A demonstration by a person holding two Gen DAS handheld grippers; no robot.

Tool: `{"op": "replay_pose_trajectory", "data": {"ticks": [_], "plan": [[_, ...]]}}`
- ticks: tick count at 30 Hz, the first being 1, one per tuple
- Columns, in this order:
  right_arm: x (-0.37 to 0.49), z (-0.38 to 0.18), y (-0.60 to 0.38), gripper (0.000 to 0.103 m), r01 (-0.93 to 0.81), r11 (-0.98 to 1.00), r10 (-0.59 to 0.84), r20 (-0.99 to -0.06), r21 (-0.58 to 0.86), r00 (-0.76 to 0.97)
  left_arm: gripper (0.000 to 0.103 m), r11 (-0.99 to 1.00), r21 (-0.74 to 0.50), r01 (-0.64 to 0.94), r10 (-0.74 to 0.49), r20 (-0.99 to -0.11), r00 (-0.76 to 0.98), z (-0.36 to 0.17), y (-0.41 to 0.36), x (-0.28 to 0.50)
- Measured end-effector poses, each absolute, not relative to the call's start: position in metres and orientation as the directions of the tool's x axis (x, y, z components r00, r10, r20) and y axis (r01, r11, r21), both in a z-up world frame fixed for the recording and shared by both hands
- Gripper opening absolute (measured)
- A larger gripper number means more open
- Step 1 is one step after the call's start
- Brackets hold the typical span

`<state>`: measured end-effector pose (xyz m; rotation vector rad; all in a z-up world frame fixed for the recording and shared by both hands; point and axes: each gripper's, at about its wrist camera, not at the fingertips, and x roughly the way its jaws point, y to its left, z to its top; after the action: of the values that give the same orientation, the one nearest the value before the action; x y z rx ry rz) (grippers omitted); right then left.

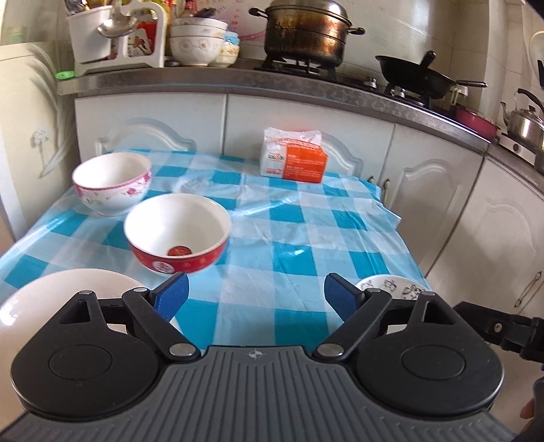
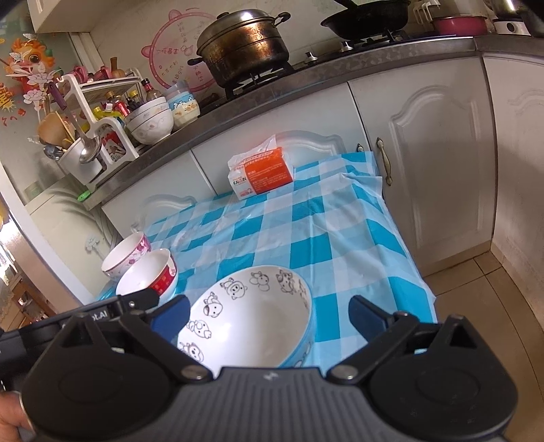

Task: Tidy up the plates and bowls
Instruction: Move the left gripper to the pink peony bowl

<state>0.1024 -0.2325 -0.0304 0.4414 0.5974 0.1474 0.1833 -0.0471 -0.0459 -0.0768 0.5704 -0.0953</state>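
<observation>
On the blue checked tablecloth [image 1: 289,221] stand a red-rimmed bowl [image 1: 178,234], a pink floral bowl [image 1: 112,183] behind it, a white plate [image 1: 51,302] at the near left, and a cartoon-print bowl [image 1: 391,285] at the near right. My left gripper [image 1: 256,295] is open and empty, above the cloth between the plate and the cartoon bowl. My right gripper [image 2: 270,316] is open, its fingers on either side of the cartoon bowl [image 2: 251,316], not touching it. The red bowl [image 2: 149,278] and pink bowl [image 2: 127,253] show at the left.
A tissue pack [image 1: 292,158] lies at the table's far edge. White cabinets [image 1: 438,190] and a counter with a steamer pot [image 1: 306,30], a wok [image 1: 414,74], stacked bowls [image 1: 199,42] and a utensil rack [image 1: 112,37] stand behind. Tiled floor [image 2: 476,289] is to the right.
</observation>
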Motion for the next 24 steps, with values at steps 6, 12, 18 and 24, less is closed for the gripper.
{"op": "replay_pose_trajectory", "data": {"ticks": [6, 12, 18, 24], "plan": [[0.103, -0.029, -0.224, 0.1, -0.011, 0.901, 0.258, -0.514, 0.434, 0.818, 0.103, 0.995, -0.097, 0.019, -0.066, -0.512, 0.856, -0.037, -0.028, 0.181], [0.107, -0.028, -0.212, 0.1, -0.025, 0.905, 0.267, -0.522, 0.424, 0.81, 0.103, 0.994, -0.106, -0.02, -0.036, -0.503, 0.863, -0.031, -0.005, 0.181], [0.113, -0.028, -0.199, 0.102, -0.044, 0.91, 0.279, -0.531, 0.412, 0.8, 0.103, 0.992, -0.104, -0.076, 0.015, -0.494, 0.869, -0.028, 0.017, 0.181], [0.117, -0.027, -0.184, 0.102, -0.065, 0.915, 0.292, -0.54, 0.399, 0.79, 0.103, 0.983, -0.127, -0.134, 0.055, -0.494, 0.868, -0.026, 0.043, 0.182]]}}
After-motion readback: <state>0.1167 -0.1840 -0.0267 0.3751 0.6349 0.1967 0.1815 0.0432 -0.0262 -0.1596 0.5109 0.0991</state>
